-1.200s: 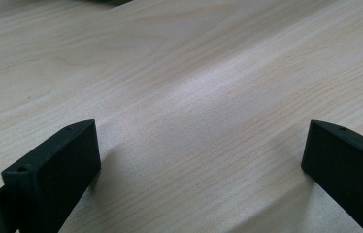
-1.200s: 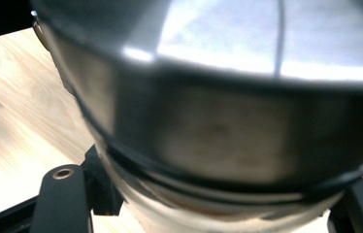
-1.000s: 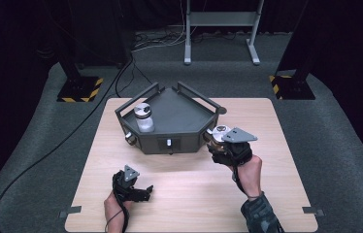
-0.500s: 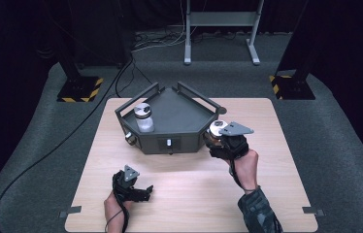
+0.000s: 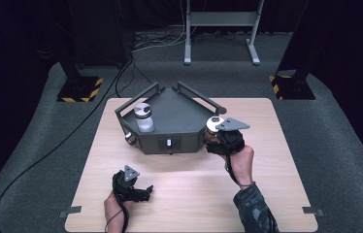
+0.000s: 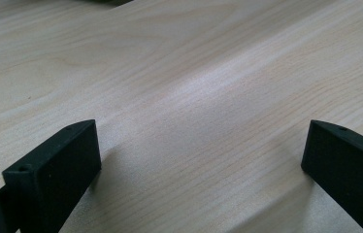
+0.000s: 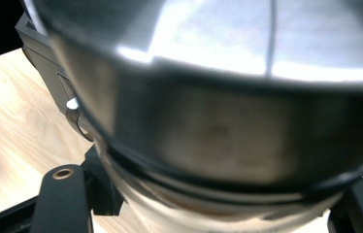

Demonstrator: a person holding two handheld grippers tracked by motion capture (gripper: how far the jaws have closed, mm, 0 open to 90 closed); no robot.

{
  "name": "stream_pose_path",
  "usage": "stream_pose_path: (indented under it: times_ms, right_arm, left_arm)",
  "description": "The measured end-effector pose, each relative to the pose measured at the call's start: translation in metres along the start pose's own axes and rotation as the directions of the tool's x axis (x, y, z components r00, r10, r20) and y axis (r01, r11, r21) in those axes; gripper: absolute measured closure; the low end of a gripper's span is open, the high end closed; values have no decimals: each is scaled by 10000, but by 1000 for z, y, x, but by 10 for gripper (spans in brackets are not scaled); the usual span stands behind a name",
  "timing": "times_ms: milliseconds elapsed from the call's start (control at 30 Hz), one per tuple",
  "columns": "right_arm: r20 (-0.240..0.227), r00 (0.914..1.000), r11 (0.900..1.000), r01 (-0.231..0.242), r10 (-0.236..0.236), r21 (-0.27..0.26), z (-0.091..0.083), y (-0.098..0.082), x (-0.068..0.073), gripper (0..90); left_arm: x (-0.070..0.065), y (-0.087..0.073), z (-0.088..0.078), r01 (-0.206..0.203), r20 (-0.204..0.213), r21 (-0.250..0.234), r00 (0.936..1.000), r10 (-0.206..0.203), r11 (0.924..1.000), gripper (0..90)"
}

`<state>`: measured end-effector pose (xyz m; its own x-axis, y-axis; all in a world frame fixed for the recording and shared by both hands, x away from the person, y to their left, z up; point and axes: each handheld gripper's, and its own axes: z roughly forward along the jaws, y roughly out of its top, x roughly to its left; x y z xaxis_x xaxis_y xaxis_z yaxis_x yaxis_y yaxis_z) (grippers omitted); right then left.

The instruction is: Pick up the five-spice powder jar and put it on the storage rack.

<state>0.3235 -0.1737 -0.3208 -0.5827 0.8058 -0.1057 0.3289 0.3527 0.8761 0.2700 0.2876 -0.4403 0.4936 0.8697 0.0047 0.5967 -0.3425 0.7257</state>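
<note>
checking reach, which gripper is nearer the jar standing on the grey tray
Right. The right gripper is at the tray's right corner; the left gripper rests lower down, farther from the jar.

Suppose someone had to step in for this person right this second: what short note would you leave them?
Right gripper: shut on a shiny-lidded jar, held at the right front corner of the dark tray.
Left gripper: jaws open, holding nothing, low over the wooden table near the front edge.
Second jar: upright in the tray, left side.
Done: one jar in the tray.
Left, probably: set the held jar in the tray and let go.
</note>
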Motion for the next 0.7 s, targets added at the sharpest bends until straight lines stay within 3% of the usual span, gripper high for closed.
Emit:
stream_pose_path:
  times_ms: [700]
  right_arm:
    - [-145, 9999, 9998, -10, 7, -206, 12, 22, 2, 301]
  left_arm:
    - [0, 0, 0, -1, -3, 0, 10000, 1, 10000, 4]
